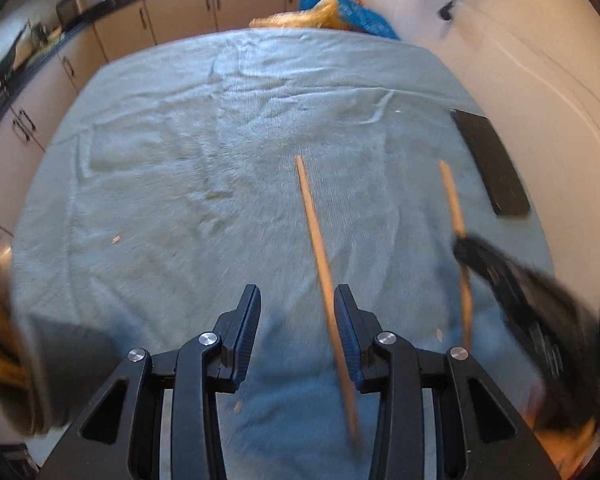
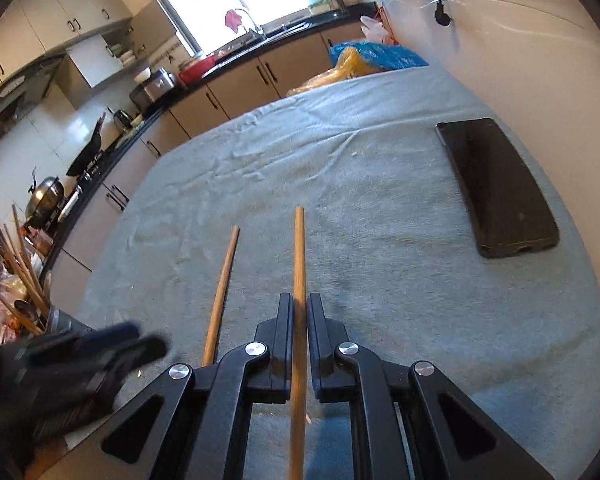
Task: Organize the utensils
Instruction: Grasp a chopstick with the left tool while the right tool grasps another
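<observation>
Two wooden chopsticks are over a grey-green cloth (image 1: 180,152). My right gripper (image 2: 299,304) is shut on one chopstick (image 2: 299,256), which points forward. It also shows in the left wrist view (image 1: 452,196), held by the blurred right gripper (image 1: 466,246). The second chopstick (image 1: 318,248) lies on the cloth just left of it (image 2: 222,292). My left gripper (image 1: 296,300) is open over the cloth, with this loose chopstick passing close to its right finger (image 1: 346,320). A metal holder with several chopsticks (image 2: 24,280) stands at the table's left edge.
A black phone (image 2: 496,188) lies on the cloth at the right, also in the left wrist view (image 1: 492,164). Blue and yellow bags (image 2: 364,58) sit at the far end. Kitchen cabinets (image 1: 140,24) run along the left and back. A wall is on the right.
</observation>
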Available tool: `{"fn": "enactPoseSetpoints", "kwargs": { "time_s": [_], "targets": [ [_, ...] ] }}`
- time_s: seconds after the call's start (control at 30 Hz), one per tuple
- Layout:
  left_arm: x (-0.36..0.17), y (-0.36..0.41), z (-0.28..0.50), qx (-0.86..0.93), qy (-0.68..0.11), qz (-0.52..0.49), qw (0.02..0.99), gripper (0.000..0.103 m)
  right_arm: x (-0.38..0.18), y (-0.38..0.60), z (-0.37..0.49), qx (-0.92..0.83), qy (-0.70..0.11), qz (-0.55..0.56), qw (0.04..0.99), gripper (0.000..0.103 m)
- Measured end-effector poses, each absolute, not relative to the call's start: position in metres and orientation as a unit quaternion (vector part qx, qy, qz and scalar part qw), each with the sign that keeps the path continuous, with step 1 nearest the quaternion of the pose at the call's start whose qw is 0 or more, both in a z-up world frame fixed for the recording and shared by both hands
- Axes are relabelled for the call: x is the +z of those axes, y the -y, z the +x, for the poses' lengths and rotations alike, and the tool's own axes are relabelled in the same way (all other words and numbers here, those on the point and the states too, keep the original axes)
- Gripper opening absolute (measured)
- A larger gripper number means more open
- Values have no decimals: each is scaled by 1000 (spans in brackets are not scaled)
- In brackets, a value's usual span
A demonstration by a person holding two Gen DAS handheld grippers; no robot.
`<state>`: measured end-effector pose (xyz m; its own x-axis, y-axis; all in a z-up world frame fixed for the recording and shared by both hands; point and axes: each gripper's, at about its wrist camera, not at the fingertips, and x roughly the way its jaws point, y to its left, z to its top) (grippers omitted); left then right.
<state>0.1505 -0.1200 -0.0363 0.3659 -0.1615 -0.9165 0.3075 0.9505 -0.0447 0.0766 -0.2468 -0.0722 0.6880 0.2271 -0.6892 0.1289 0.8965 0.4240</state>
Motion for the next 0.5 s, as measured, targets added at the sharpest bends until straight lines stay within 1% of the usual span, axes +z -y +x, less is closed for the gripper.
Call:
{"fn": "enactPoseSetpoints", "kwargs": {
  "time_s": [0.2, 0.3, 0.33, 0.37, 0.47, 0.5],
  "targets": [
    [-52, 145, 203, -111, -566, 66, 814, 37, -73, 257, 68, 40, -387, 238, 890, 8],
    [-61, 152, 217, -101, -579, 67, 806, 37, -74, 259, 65, 44, -383, 244, 890, 8],
    [-63, 155, 220, -100, -580, 69, 805, 35, -74, 260, 64, 46, -382, 246, 890, 8],
    [-66, 157, 223, -96, -582, 73, 805, 33, -74, 261, 64, 45, -381, 248, 890, 8],
    [-70, 162, 226, -86, -578, 78, 808, 20, -76, 267, 62, 46, -378, 255, 889, 8],
    [-70, 164, 226, -85, -575, 81, 810, 12, -77, 268, 61, 46, -378, 257, 888, 8]
  ]
}}
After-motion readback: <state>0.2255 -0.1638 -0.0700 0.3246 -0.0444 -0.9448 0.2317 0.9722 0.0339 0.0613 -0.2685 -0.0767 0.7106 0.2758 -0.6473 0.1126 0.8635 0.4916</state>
